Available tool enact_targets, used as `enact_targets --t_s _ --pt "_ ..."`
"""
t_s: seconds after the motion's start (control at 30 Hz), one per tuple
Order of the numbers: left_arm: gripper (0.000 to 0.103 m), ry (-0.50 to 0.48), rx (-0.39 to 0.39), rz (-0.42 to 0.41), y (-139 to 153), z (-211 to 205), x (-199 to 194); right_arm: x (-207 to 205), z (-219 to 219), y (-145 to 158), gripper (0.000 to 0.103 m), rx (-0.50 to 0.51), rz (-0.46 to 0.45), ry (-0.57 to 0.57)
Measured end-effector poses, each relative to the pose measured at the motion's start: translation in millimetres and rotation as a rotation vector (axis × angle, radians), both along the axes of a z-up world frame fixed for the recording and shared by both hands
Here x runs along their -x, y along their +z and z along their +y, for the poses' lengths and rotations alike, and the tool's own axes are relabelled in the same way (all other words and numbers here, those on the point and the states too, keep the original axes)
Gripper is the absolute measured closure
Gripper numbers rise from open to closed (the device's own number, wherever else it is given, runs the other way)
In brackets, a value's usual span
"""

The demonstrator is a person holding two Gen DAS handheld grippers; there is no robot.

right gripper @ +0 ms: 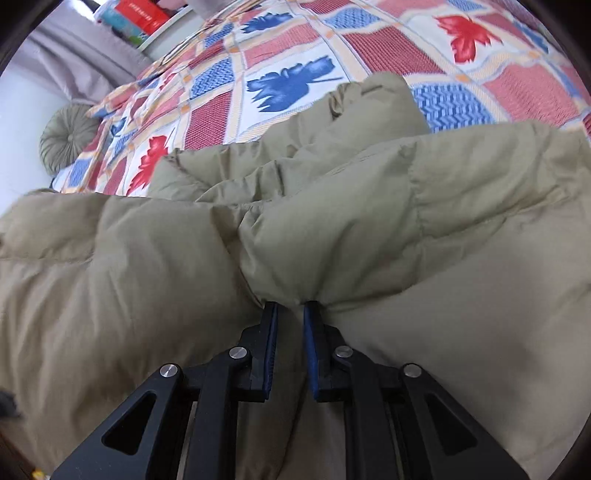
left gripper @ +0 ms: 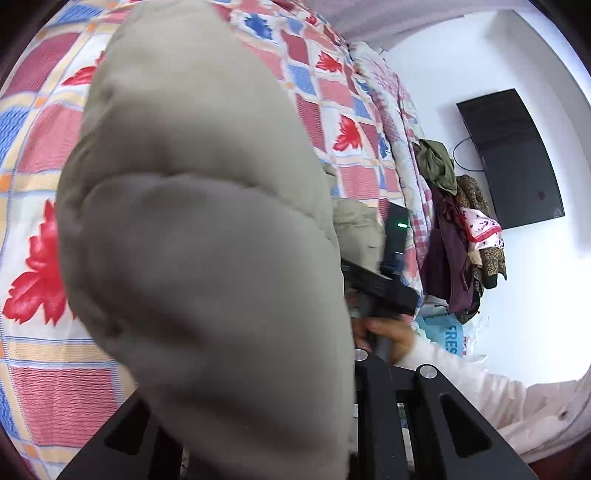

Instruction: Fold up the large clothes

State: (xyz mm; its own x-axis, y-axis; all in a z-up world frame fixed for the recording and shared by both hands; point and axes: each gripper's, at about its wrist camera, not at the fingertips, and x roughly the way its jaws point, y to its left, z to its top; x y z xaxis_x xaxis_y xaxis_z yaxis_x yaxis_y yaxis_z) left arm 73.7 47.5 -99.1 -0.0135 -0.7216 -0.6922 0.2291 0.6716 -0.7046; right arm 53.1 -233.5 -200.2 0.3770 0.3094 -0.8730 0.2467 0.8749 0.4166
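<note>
A beige puffer jacket (right gripper: 332,229) lies spread over a bed with a leaf-patterned quilt (right gripper: 295,55). In the right wrist view my right gripper (right gripper: 290,308) is shut on a pinched fold of the jacket near its front edge, blue pads (right gripper: 308,339) pressing the cloth. In the left wrist view a lifted, blurred bulge of the same jacket (left gripper: 207,240) fills the frame and hides my left gripper's fingertips; its linkage (left gripper: 373,402) stands drawn together, so it is shut on the jacket. The right gripper (left gripper: 380,291) and a hand (left gripper: 391,332) show behind the cloth.
A heap of clothes (left gripper: 461,229) hangs beside the bed by a white wall with a dark TV (left gripper: 513,158). A round green cushion (right gripper: 66,136) lies at the bed's far left. Books (right gripper: 136,14) stand on a shelf beyond. A light sleeve (left gripper: 498,398) is at lower right.
</note>
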Motion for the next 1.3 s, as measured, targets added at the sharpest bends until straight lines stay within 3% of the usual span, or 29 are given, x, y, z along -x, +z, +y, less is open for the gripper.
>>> enact_targets --t_s 0.23,0.37,0.47,0.57,0.63,0.87,1.1,1.17,1.23,1.3 --pt "0.08 -0.066 -0.099 -0.04 38.5 -95.5 9.4 -15.5 -27.8 -35.3 0.101 -0.189 0.065 -0.071" --pt "0.079 -0.115 -0.154 -0.077 49.7 -139.7 11.5 -16.5 -39.8 -44.5 0.101 -0.297 0.097 -0.083" --pt "0.076 -0.144 -0.139 -0.062 53.4 -162.3 7.7 -10.0 -55.9 -31.1 0.101 -0.33 0.113 -0.087" --pt "0.071 -0.197 -0.139 -0.049 53.2 -182.6 6.2 14.3 -84.4 1.0 0.096 -0.289 0.064 -0.09" --pt "0.042 -0.237 -0.072 0.002 48.6 -197.4 3.3 36.7 -106.4 17.1 0.096 -0.269 0.04 -0.118" --pt "0.041 -0.321 0.156 0.148 7.5 -253.5 -1.1 127.7 -172.9 32.2 0.096 -0.235 0.022 -0.284" --pt "0.041 -0.349 0.075 0.163 -57.0 -303.4 -4.8 188.9 -196.4 37.0 0.095 -0.245 0.018 -0.426" --pt "0.041 -0.362 0.043 0.141 -63.5 -317.2 -3.3 202.1 -195.3 46.2 0.086 -0.249 0.007 -0.435" --pt "0.041 -0.373 0.016 0.117 -67.1 -327.1 -2.6 215.9 -194.8 58.8 0.04 -0.261 -0.029 -0.438" --pt "0.041 -0.377 0.002 0.104 -70.2 -329.8 -1.0 226.0 -194.2 76.5 0.032 -0.271 -0.087 -0.424"
